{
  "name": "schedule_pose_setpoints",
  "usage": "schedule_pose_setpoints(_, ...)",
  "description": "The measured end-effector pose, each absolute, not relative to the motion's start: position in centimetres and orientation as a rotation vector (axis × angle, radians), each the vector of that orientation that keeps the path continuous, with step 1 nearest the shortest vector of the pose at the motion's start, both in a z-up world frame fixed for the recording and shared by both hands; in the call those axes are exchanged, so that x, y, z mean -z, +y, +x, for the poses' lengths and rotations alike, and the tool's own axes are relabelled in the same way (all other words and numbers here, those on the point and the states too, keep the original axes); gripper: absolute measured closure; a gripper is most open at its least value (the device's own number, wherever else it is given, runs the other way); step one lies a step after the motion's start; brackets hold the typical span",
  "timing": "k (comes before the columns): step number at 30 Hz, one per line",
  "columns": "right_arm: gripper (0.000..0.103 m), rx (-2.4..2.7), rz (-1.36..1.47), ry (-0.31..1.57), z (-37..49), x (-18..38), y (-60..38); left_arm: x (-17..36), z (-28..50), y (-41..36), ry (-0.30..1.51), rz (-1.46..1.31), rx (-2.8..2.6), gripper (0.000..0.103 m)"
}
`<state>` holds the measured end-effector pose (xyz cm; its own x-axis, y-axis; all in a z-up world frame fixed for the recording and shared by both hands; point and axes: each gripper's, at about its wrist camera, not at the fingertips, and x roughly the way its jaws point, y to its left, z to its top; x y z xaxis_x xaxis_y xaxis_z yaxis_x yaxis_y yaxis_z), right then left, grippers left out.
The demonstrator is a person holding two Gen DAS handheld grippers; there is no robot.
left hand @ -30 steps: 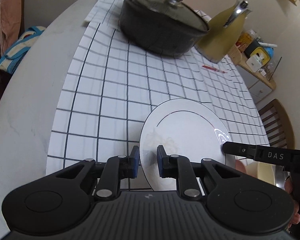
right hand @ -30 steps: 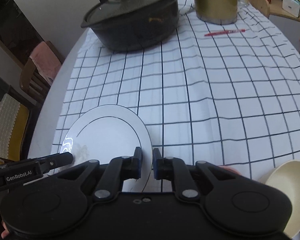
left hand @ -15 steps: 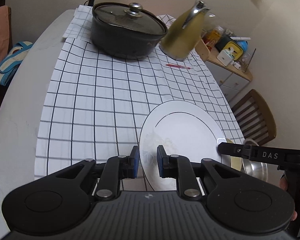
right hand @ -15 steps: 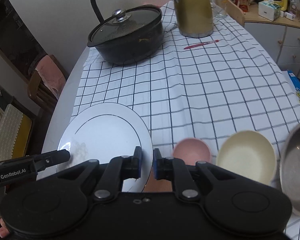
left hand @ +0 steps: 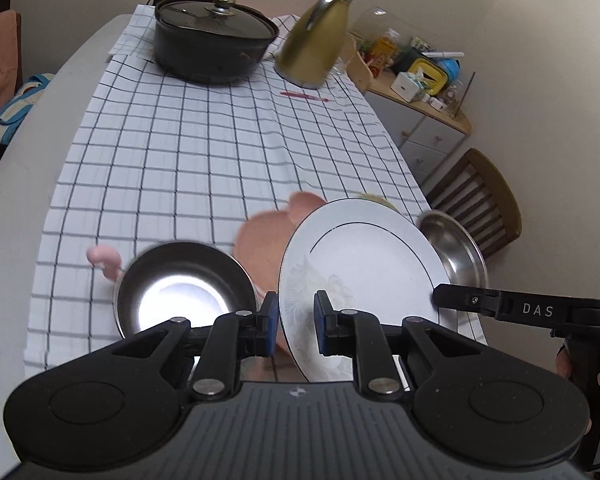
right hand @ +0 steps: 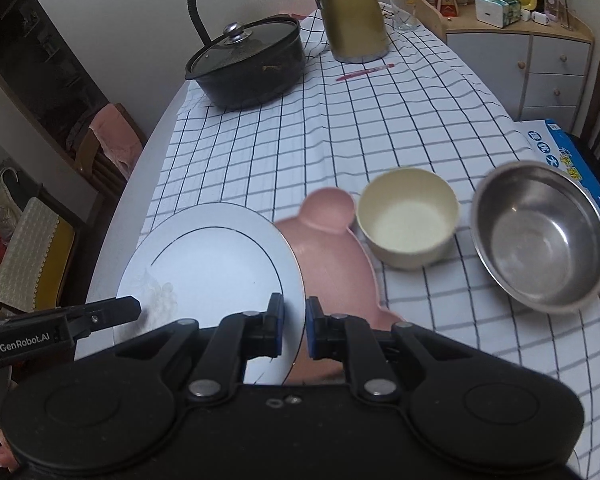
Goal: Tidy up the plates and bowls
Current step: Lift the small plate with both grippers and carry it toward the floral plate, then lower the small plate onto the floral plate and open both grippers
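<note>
While both grippers clamp its rim from opposite sides, the white plate [right hand: 212, 268] hangs tilted in the air above the checked cloth [right hand: 340, 128] on the bench. Its left edge sits between the pads of the left gripper [left hand: 296, 322], its right edge in the right gripper [right hand: 294, 330]. Beneath and beside it lie a pink bear-shaped dish [right hand: 332, 248], a cream bowl [right hand: 408, 220] and two steel bowls [right hand: 540, 236].
</note>
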<state>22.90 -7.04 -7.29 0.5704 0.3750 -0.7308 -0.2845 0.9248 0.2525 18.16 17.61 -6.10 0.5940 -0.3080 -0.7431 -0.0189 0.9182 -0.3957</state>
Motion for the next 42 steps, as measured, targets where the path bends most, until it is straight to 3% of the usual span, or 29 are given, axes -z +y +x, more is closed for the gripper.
schedule_pose_setpoints(24, 0.094, -0.193, 0.229, 0.929, 11.8, 14.5, -26.3, 14.4, 11.6, -2.2, 1.111, -0.259, 0.382, 0.086)
schedule_pose_setpoints(42, 0.094, -0.171, 0.303, 0.985, 10.3, 19.7, -31.2, 17.8, 11.6, -6.6, 1.172, -0.160, 0.411, 0.086)
